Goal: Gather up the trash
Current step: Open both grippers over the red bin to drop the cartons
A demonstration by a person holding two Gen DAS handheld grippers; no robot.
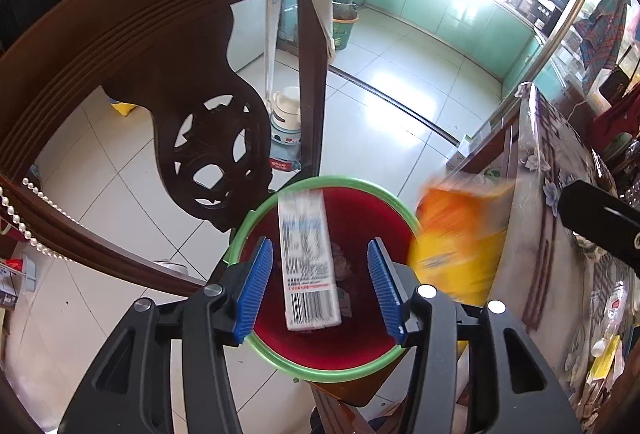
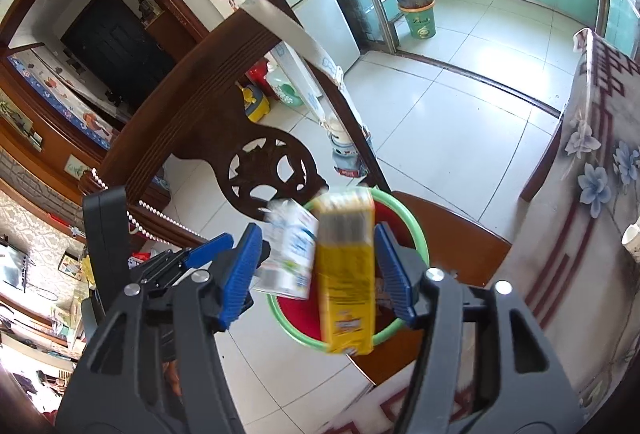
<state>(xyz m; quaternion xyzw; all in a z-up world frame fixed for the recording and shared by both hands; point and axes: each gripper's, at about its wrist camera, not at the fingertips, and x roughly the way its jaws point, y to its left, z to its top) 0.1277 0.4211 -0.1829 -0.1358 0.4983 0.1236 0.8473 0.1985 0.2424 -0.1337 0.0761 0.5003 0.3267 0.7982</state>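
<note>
1. White carton (image 1: 308, 262), blurred, hangs between left gripper (image 1: 320, 286) pads, touching neither; jaws apart, released, above red bin (image 1: 320, 374) with green rim on chair seat.
2. Yellow carton (image 2: 346, 274), blurred, between right gripper (image 2: 318, 274) pads; jaws apart, contact with right pad unclear.

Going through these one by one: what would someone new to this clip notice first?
Two cartons caught blurred over a red bin with a green rim that sits on a wooden chair: a white barcoded carton between the open blue pads of the left gripper, and a yellow carton between those of the right gripper. Behind the bin rises the chair's dark carved back.
</note>
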